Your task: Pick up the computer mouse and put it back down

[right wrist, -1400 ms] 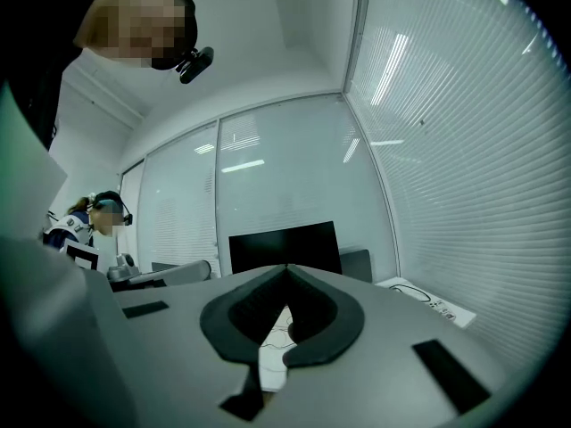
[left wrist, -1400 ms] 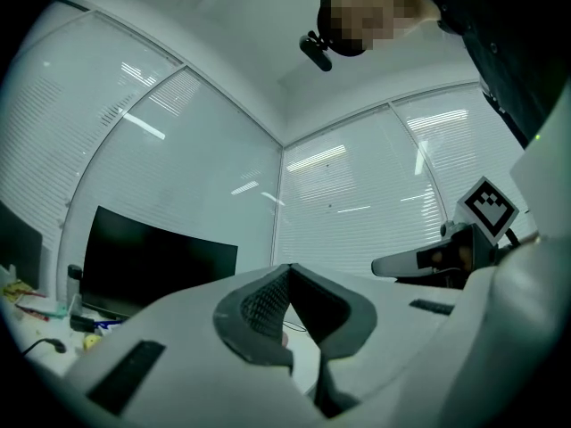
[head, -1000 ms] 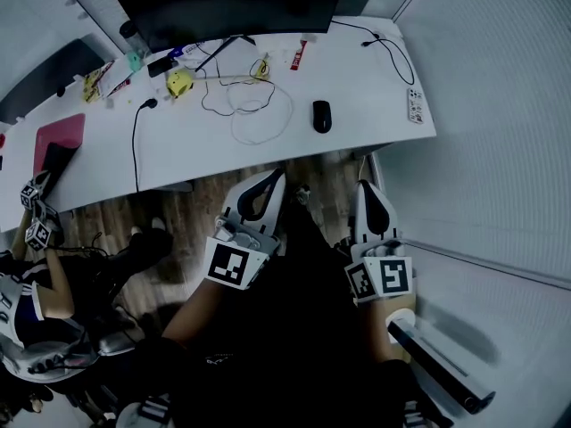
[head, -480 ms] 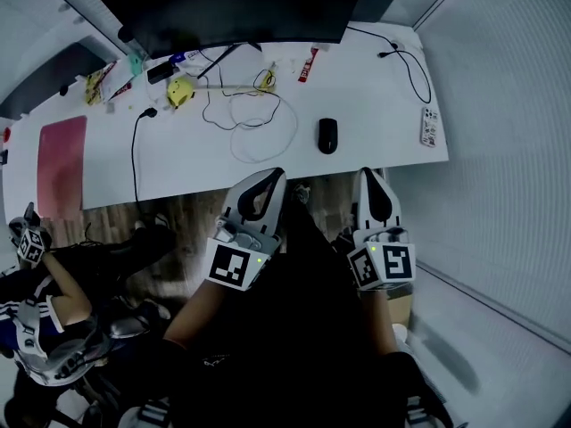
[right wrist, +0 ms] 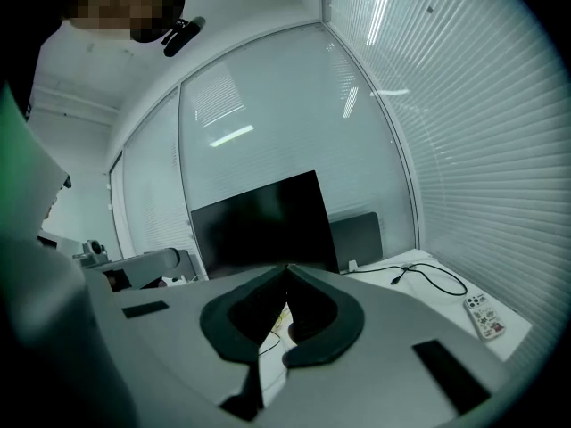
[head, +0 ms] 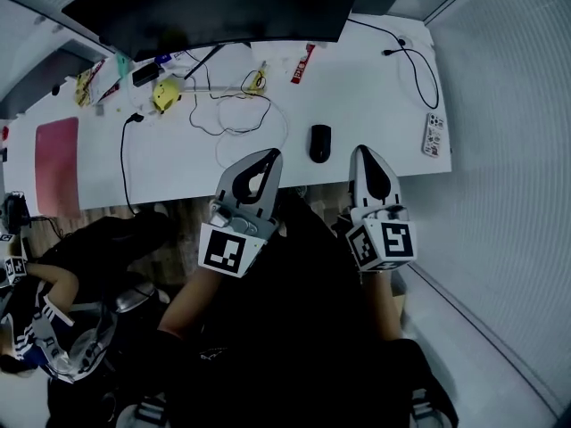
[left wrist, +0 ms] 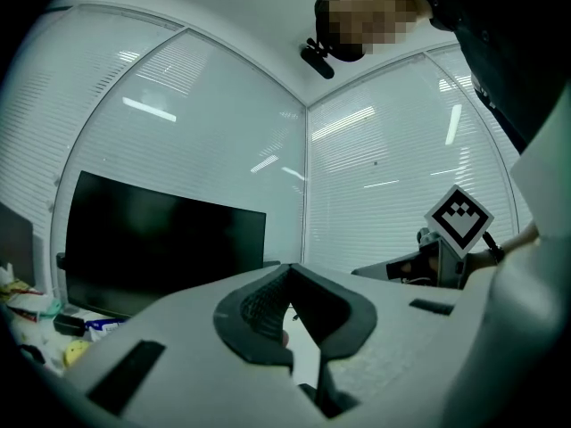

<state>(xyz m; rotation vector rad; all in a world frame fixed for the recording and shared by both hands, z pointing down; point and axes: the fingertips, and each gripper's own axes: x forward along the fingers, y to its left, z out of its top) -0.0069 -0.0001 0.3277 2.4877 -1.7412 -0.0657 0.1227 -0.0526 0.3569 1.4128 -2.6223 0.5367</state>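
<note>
A black computer mouse (head: 319,143) lies on the white desk (head: 375,105) close to its front edge. My left gripper (head: 271,153) is shut and empty, its tip at the desk's edge just left of the mouse. The right gripper (head: 362,150) is also shut and empty, its tip over the edge just right of the mouse. Neither touches the mouse. In the left gripper view the jaws (left wrist: 287,270) meet at the tip and point level at the monitor (left wrist: 161,239). The right gripper view shows its jaws (right wrist: 287,268) closed, tilted slightly down toward the desk.
A big dark monitor (head: 214,7) stands at the desk's back. Loose cables (head: 241,119), a yellow object (head: 165,94), a red packet (head: 303,63), a pink pad (head: 55,154) and a phone-like device (head: 434,135) lie on the desk. Another person (head: 36,310) sits lower left.
Both grippers have moved forward from over the floor to the desk's front edge, ending either side of the mouse. Both stayed shut.
</note>
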